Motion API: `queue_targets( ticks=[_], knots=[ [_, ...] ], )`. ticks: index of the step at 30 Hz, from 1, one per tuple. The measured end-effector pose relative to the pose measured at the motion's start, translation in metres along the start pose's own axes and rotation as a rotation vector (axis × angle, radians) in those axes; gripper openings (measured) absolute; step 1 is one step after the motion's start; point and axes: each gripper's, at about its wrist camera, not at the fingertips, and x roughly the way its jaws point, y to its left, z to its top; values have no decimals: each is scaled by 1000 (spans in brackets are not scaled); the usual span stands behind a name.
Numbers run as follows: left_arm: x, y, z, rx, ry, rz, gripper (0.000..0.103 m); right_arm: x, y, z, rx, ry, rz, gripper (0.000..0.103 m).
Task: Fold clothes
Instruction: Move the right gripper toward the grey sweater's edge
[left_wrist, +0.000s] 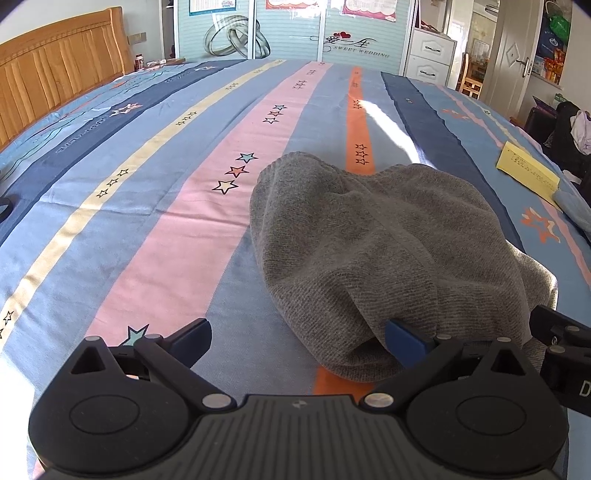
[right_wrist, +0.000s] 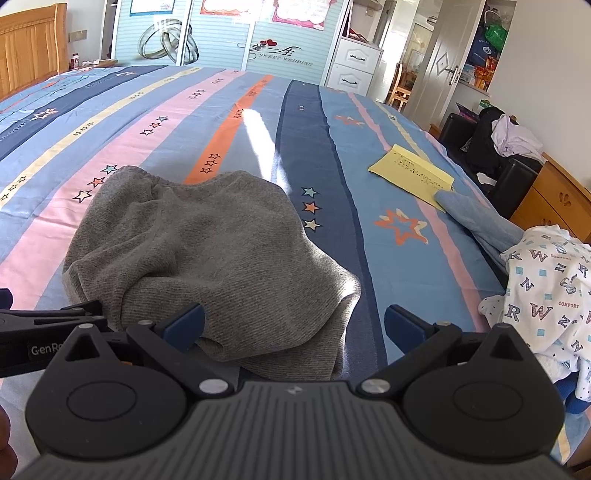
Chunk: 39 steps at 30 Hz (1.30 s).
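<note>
Two grippers sit low over the bed (left_wrist: 155, 206), side by side, both with their blue-tipped fingers spread wide and gripping nothing. The grey knit (left_wrist: 373, 236) lies in a soft, rumpled mound on the striped sheet, straight ahead of both and close in. From the left gripper (left_wrist: 297, 341) the mound lies ahead and to the right: its right finger (left_wrist: 404, 338) is at, perhaps under, the near hem, while its left finger stands over bare sheet. From the right gripper (right_wrist: 293, 326) the knit (right_wrist: 207, 240) lies ahead and to the left, its left finger at the near hem and its right finger over the dark blue stripe, clear of cloth. So the near edge runs across between the two tools, and neither is plainly the nearer. The mound's long axis seems to run away from the grippers, up the bed along the stripes, though the bunching makes that hard to call. Whether this heap is a piece partly folded or one just laid down, I cannot say. Off to the right gripper's right lie a yellow sheet (right_wrist: 413, 173), a blue cloth (right_wrist: 476, 218) and a lettered white garment (right_wrist: 546, 284), well apart from the knit.
</note>
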Motion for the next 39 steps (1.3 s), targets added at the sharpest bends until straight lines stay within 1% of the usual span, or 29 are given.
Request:
queue_targets(
  ticks=[6,9,13,14,17,18,19,21,22,23,24,25,27,28,30,32,36,37,39],
  knots=[
    [0,1,-2,19,-23,32,102,1,-2,-1,29,-20,11,103],
    [2,6,-3,6,-22,15,102,4,-5,-2,58,-30,36,103],
    [7,17,-3,-51,-12,-7,102,1,-14,-6,108,-116,106,103],
    [8,21,-3,-62,-14,-3,102,0,-16,-8,121,-137,124,103],
    [9,27,-4,-72,-41,61,102,-2,-22,-11,158,-202,177,103],
    [9,28,-5,-67,-55,104,102,-2,-24,-12,171,-223,194,103],
    [8,28,-5,-55,-76,163,102,-2,-26,-13,184,-241,213,103],
    [8,27,-6,-30,-110,241,102,14,-33,-13,229,-150,298,103],
    [9,28,-6,-23,-113,260,102,15,-36,-17,254,-177,314,103],
    [11,29,-5,-21,-107,264,102,15,-39,-21,277,-207,329,103],
    [13,31,-5,-22,-96,257,102,10,-39,-26,264,-278,334,103],
    [17,33,-4,-30,-76,247,102,4,-35,-29,221,-343,324,103],
    [24,38,-4,-52,-35,228,102,-3,-22,-29,102,-391,292,103],
    [27,41,-5,-65,-21,221,102,-5,-16,-29,58,-392,286,103],
    [33,47,-5,-92,2,212,102,-9,-10,-34,-3,-415,317,103],
    [37,51,-7,-109,7,217,102,-10,-3,-38,-58,-422,329,103],
    [43,57,-8,-98,-16,281,102,-6,16,-43,-160,-409,321,102],
    [44,58,-7,-101,-20,290,102,-5,20,-44,-186,-406,319,102],
    [45,65,-6,-136,-16,280,102,-5,30,-45,-236,-419,330,101]
  ],
)
